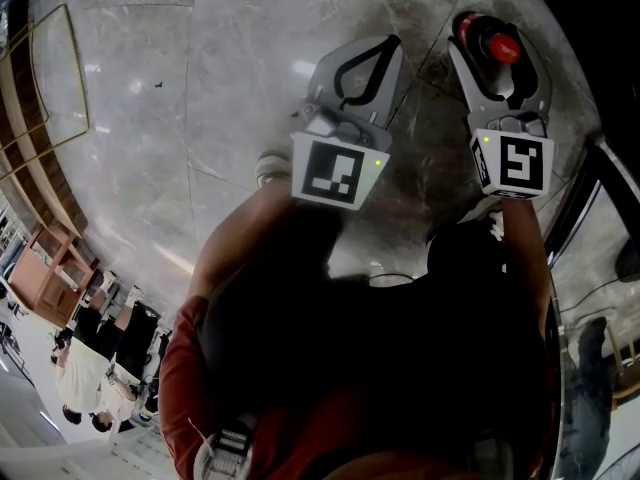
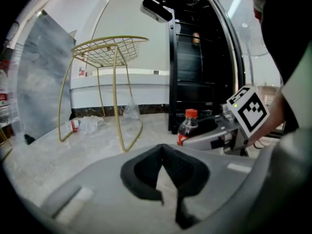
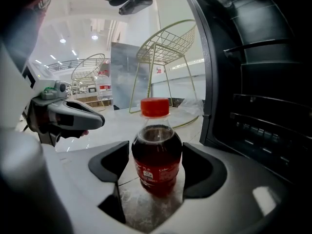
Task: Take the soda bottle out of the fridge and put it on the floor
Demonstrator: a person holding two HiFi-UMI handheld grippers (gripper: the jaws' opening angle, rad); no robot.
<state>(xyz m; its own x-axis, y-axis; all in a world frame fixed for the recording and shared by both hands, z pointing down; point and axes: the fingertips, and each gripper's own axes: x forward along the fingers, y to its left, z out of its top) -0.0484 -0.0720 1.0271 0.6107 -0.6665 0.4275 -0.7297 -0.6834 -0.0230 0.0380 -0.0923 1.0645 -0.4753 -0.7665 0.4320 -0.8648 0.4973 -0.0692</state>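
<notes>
The soda bottle (image 3: pixel 157 152) stands upright on the marble floor (image 1: pixel 200 88) beside the open fridge (image 3: pixel 263 82). It sits between the jaws of the right tool (image 3: pixel 156 164), which are spread wide and look just clear of it. The left tool (image 2: pixel 163 147) is closed on nothing. If we draw the right tool back crookedly, 1 pad could clip the bottle and topple it on the slick stone. The tool body cuts off its base, and from above only the red cap (image 1: pixel 503 46) shows.
</notes>
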